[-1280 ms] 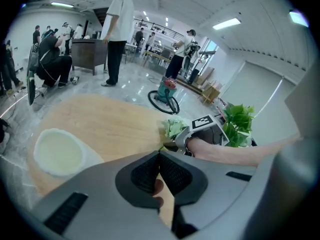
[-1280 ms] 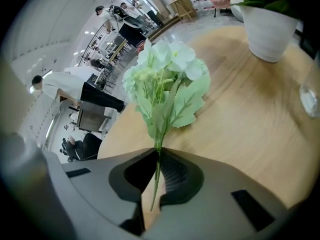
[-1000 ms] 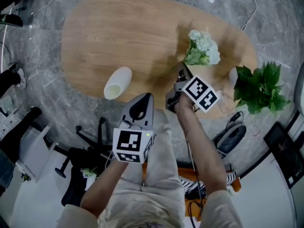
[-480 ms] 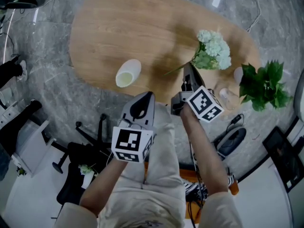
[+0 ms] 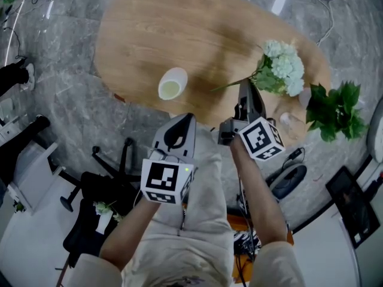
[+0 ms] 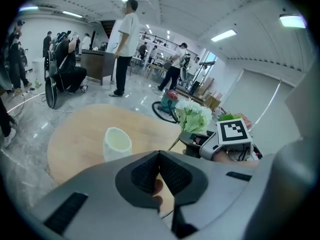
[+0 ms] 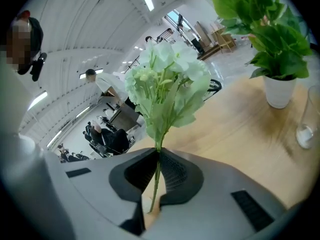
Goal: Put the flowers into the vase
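A bunch of white flowers (image 5: 282, 70) with green leaves hangs above the right part of the wooden table (image 5: 179, 28). My right gripper (image 5: 248, 89) is shut on its thin stem, whose end sticks out to the left. In the right gripper view the stem runs up between the pads and the flowers (image 7: 167, 79) stand upright over the right gripper (image 7: 159, 153). The white vase (image 5: 172, 83) stands upright near the table's front edge, left of the flowers. My left gripper (image 5: 179, 123) is below the vase, off the table, shut and empty. In the left gripper view the vase (image 6: 117, 141) lies beyond the left gripper (image 6: 159, 155).
A potted green plant (image 5: 335, 109) stands at the table's right end, with a clear glass (image 5: 288, 121) beside it. A black chair base (image 5: 114, 166) is on the marble floor at the left. Several people (image 6: 122, 44) stand in the room behind the table.
My right gripper has risen with the flowers, lifting them off the table to stand upright. The left gripper has edged up toward the table.
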The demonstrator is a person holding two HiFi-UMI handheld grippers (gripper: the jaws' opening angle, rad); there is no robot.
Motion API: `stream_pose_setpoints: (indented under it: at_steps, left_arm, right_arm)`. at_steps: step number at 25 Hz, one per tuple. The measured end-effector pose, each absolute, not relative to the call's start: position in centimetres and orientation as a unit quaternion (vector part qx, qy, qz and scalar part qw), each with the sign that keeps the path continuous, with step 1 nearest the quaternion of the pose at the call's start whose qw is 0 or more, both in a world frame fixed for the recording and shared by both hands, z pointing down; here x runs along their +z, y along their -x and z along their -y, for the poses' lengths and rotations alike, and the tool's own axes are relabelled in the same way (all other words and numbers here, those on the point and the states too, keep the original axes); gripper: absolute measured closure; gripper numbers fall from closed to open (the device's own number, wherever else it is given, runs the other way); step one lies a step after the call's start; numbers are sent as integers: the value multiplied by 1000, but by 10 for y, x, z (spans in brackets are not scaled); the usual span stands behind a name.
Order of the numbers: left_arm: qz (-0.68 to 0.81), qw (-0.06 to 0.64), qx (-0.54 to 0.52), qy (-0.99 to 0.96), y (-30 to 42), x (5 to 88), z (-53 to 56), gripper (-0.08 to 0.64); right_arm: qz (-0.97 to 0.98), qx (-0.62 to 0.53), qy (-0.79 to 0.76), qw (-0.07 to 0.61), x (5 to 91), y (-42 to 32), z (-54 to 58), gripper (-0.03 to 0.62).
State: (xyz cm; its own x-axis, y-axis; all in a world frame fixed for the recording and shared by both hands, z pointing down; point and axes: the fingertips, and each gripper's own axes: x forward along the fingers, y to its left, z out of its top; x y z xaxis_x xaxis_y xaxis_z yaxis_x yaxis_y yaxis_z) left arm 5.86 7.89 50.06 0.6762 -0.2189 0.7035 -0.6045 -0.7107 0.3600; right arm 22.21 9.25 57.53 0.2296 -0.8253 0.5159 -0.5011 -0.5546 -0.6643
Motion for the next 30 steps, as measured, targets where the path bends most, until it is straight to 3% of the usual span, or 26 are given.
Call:
stream_pose_setpoints:
  at_steps: [30]
  left_arm:
    - [287, 273, 300, -868, 16, 484, -44, 560]
  right_arm:
    - [-649, -230, 717, 107, 418, -124, -48, 571]
